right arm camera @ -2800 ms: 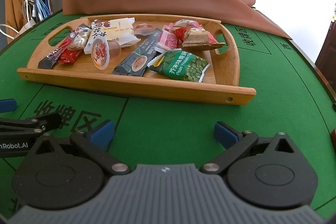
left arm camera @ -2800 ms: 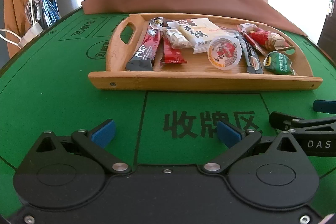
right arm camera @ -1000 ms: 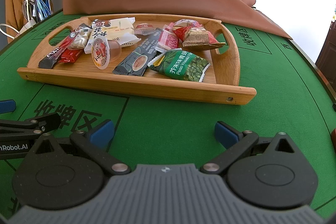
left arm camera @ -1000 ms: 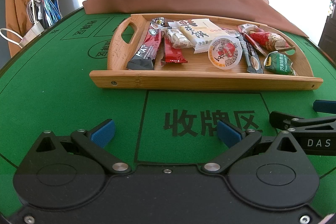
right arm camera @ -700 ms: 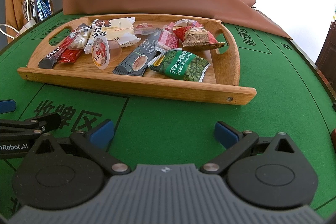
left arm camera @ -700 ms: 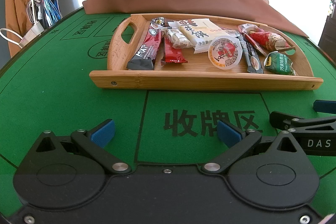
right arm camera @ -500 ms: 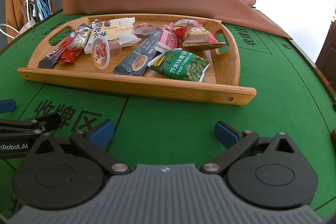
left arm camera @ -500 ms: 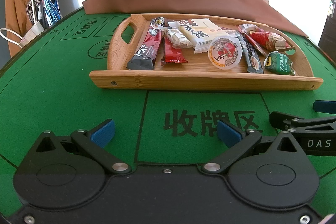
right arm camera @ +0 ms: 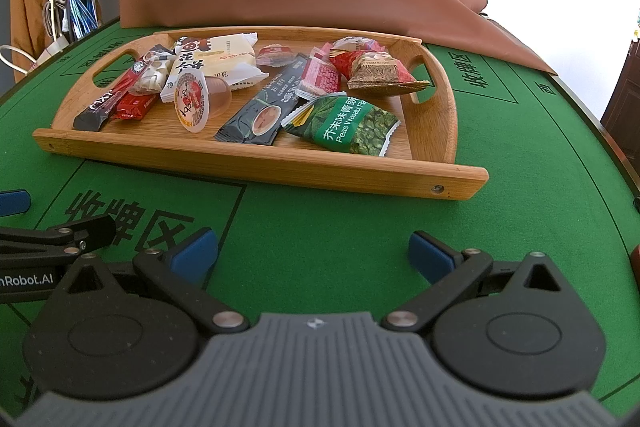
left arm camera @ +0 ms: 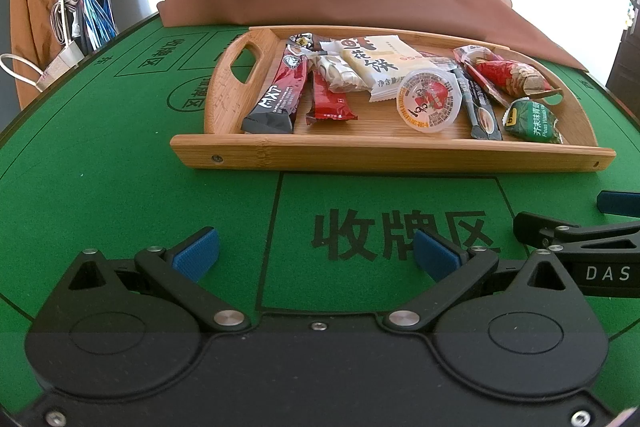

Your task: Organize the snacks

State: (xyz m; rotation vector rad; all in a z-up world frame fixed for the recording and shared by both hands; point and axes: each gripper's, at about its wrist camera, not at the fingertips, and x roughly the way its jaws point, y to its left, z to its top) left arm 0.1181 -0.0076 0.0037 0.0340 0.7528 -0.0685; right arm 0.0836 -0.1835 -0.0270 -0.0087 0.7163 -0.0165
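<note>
Snacks in mixed wrappers all lie inside bamboo handled tray; nothing shifted over last seconds. My left gripper and right gripper hover unmoved, fingers apart, empty. Fits tidied or pending.

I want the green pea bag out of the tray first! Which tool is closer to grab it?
Probably the right tool. The green pea bag lies at the right end of the tray, almost straight ahead of it. From the left tool, it sits far off to the right. Both tools are open and empty.
</note>
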